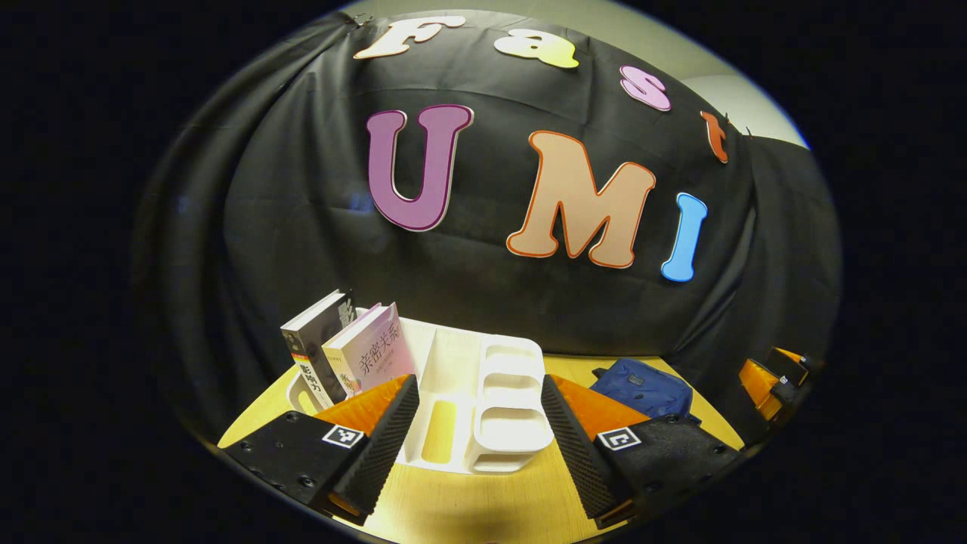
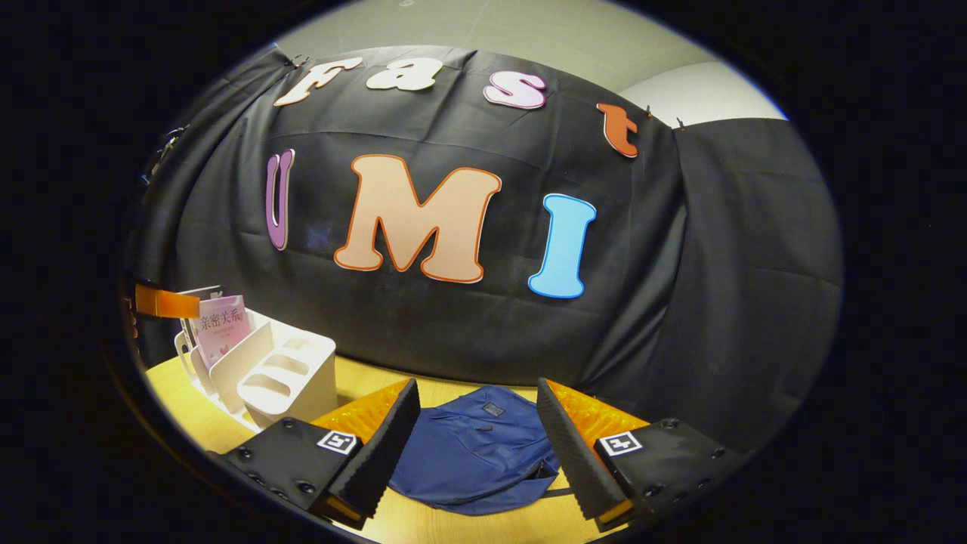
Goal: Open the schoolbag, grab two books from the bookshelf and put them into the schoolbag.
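Both grippers hang above the table, nothing touched yet. The left gripper (image 1: 480, 431) has its fingers spread wide with nothing between them, looking straight at the white bookshelf (image 1: 483, 393). The right gripper (image 2: 477, 446) is splayed just as wide and just as empty, lined up over the blue schoolbag (image 2: 476, 449), which lies flat and limp on the table.

In the left gripper view, two books lean in the shelf's compartment at about ten o'clock: a dark-spined book (image 1: 313, 347) behind and a pink book (image 1: 372, 351) in front, both tilted. The schoolbag sits out at three o'clock, well apart from the shelf. In the right gripper view, the shelf stands at nine o'clock.

My worries from here: the bag looks soft and collapsed, so a one-sided tug at the zip could simply drag it across the table rather than open it. The books lean on each other, so pulling the front one may topple the other. The shelf looks light, too, and a clumsy pull might shift it. I can't make out where the zip pull is.

The wooden tabletop (image 1: 483, 499) is pale yellow, smooth and fairly glossy, which won't help hold the bag. Black cloth drapes the booth behind, with a pale ceiling above.
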A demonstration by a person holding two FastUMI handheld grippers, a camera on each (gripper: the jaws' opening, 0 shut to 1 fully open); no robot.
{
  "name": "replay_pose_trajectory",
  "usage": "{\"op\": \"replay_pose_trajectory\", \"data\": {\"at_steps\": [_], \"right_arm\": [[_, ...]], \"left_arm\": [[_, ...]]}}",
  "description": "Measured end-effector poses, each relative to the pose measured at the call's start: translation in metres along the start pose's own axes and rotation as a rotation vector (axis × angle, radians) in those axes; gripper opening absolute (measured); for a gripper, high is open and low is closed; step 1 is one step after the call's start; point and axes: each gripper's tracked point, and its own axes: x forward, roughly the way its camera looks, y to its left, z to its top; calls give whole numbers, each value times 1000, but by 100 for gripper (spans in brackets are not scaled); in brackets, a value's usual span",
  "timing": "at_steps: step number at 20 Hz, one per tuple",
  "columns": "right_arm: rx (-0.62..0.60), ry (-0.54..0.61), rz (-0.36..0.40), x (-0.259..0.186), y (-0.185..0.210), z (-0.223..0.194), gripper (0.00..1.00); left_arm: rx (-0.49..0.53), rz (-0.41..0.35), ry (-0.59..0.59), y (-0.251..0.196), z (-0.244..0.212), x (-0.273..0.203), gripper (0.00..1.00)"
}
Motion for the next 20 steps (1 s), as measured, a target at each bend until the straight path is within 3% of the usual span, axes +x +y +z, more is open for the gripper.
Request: {"op": "replay_pose_trajectory", "data": {"at_steps": [5, 13, 18, 19, 20], "right_arm": [[-54, 2, -2, -1, -7, -13, 95], [-281, 85, -30, -10, -28, -83, 93], [-534, 166, -29, -6, -32, -148, 93], [-593, 179, -21, -5, -30, -161, 98], [-658, 187, -15, -3, -30, -171, 93]], "left_arm": [[0, 5, 7, 2, -2, 0, 95], [30, 47, 16, 18, -2, -6, 96], [36, 80, 19, 30, -4, -14, 95], [36, 87, 18, 32, -3, -16, 95], [35, 94, 19, 35, -4, -17, 95]]}}
